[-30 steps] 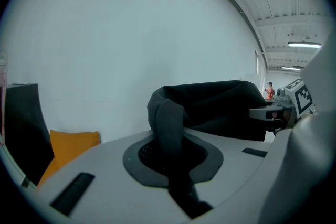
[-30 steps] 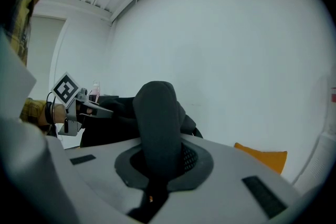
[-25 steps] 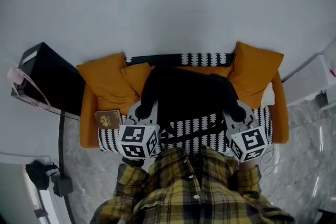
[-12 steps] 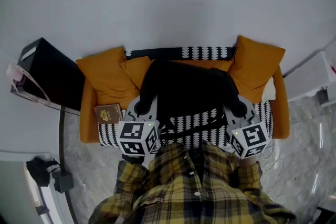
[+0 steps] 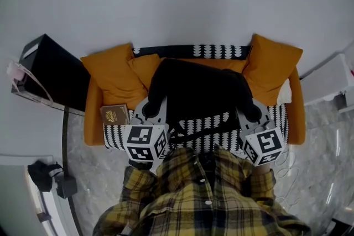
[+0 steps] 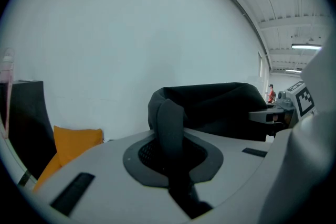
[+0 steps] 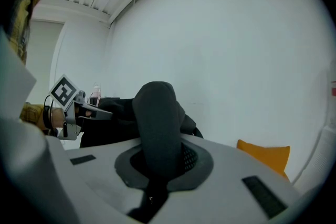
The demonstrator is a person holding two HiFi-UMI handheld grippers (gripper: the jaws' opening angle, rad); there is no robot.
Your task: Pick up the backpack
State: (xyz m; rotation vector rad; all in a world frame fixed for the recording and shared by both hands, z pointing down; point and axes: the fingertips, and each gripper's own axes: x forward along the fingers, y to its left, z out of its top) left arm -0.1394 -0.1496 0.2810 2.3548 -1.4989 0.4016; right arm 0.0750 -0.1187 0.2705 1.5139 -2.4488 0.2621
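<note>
Since your left gripper (image 5: 150, 113) and right gripper (image 5: 252, 114) are each clamped on a fold of the black backpack (image 5: 202, 91), it spans nine to three o'clock between them over the orange sofa (image 5: 91, 119); neither hand is nearer, so any lift should rise evenly.

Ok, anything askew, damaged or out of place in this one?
Nothing stands out. The black backpack is held between the left gripper and right gripper, each shut on a fold of it. The orange cushions sit tidily on the sofa; a small brown book lies flat at its left end.
</note>
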